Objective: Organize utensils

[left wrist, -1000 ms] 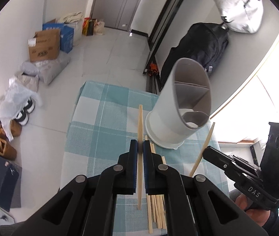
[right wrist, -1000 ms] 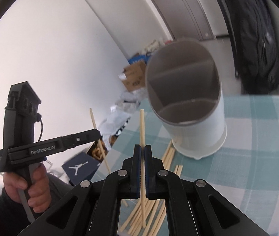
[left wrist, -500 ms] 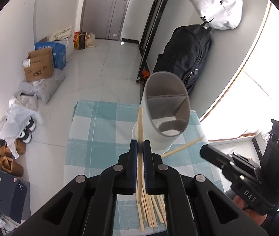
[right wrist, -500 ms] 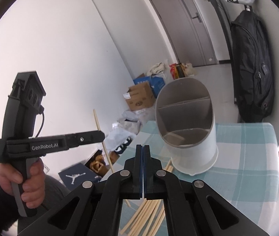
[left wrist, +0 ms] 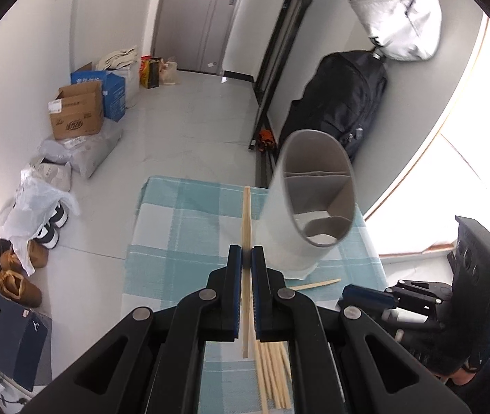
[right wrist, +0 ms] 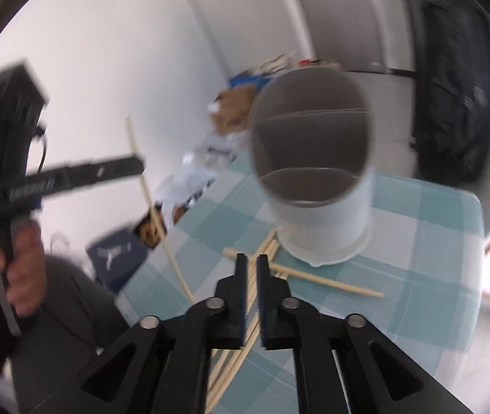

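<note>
Left wrist: chopstick (left wrist: 247,227) clamped beside holder (left wrist: 308,203).

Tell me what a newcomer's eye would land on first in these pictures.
First, the tall white utensil holder standing on the blue checked tablecloth, its divided inside showing nothing in it. Next, the single chopstick clamped in the left gripper, just left of the holder. Then the loose chopsticks on the cloth at the holder's base, beyond the slightly open right gripper.

A Jumpman logo marks the dark shoebox (left wrist: 1,331); other print is too blurred to read.
</note>
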A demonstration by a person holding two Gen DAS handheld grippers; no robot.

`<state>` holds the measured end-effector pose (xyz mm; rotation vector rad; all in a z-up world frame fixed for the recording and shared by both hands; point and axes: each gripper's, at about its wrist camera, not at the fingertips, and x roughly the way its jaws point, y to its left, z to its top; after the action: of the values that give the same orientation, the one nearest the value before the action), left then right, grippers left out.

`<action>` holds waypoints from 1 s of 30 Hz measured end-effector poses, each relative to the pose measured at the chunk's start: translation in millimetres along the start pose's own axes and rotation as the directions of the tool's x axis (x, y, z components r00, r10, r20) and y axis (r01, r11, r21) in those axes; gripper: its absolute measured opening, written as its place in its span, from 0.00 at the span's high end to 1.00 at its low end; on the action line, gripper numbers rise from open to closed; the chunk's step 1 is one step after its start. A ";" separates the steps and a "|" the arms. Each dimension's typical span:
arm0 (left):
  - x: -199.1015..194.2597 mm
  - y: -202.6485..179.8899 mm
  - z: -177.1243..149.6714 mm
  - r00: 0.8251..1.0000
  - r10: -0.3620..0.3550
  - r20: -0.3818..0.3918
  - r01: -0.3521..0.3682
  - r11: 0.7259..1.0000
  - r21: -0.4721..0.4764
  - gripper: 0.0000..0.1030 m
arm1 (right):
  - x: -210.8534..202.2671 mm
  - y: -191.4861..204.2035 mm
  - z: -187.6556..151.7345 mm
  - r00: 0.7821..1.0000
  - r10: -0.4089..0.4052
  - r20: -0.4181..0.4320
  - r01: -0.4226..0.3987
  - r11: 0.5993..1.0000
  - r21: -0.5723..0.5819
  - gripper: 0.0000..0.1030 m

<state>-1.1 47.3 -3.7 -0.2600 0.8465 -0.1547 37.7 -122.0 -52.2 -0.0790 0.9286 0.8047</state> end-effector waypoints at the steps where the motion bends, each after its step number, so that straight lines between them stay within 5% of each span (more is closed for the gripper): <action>1: 0.0 3.6 0.5 1.000 -0.002 0.003 0.002 1.000 -0.009 0.98 | 9.1 5.8 2.6 1.000 0.007 -0.030 -0.009 0.999 -0.042 0.65; 13: -10.3 49.6 1.7 0.999 0.016 0.041 -0.011 0.995 -0.101 0.98 | 122.6 56.0 21.9 0.940 -0.126 -0.317 -0.027 0.899 -0.437 0.66; 21: -15.3 58.4 2.4 0.998 -0.002 0.056 0.009 0.992 -0.124 0.98 | 157.6 67.9 16.6 0.889 -0.261 -0.376 -0.006 0.815 -0.579 0.70; 25: -18.2 60.7 2.0 0.998 -0.011 0.063 0.018 0.992 -0.122 0.98 | 161.9 70.2 19.4 0.887 -0.276 -0.370 -0.016 0.783 -0.622 0.77; 30: -19.7 61.3 1.6 0.998 -0.014 0.063 0.022 0.992 -0.121 0.98 | 160.7 66.6 22.3 0.883 -0.272 -0.383 -0.022 0.790 -0.613 0.91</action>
<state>-10.8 110.9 -6.1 -0.3845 0.7933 -0.1115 63.8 27.9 -139.4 -0.9265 1.0557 0.9497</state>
